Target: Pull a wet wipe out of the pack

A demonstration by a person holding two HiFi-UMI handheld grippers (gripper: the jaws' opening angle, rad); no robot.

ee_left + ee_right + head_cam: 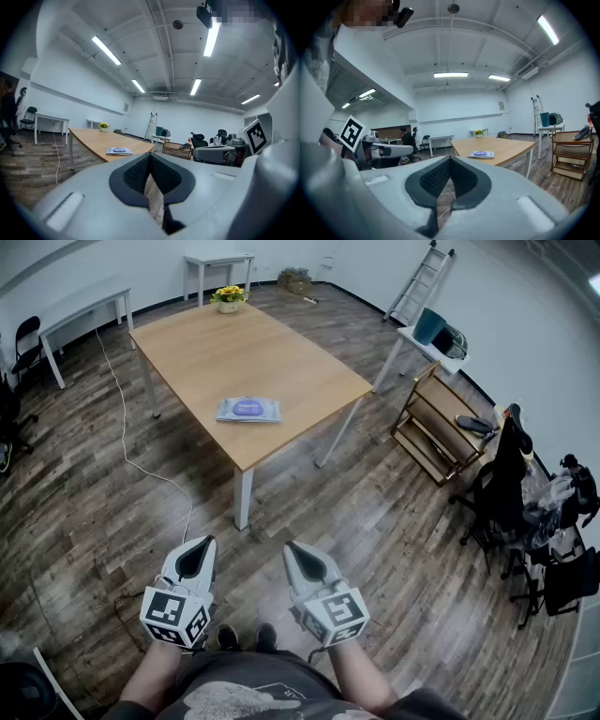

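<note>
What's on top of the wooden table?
A wet wipe pack toward its near end, potted yellow flowers at the far end. The pack's inside cannot be seen.

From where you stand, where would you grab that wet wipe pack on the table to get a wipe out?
Probably from above. The wet wipe pack lies flat on the table with its purple patch, likely the opening, facing up at the middle. Pinch there while pinning one short end.
</note>
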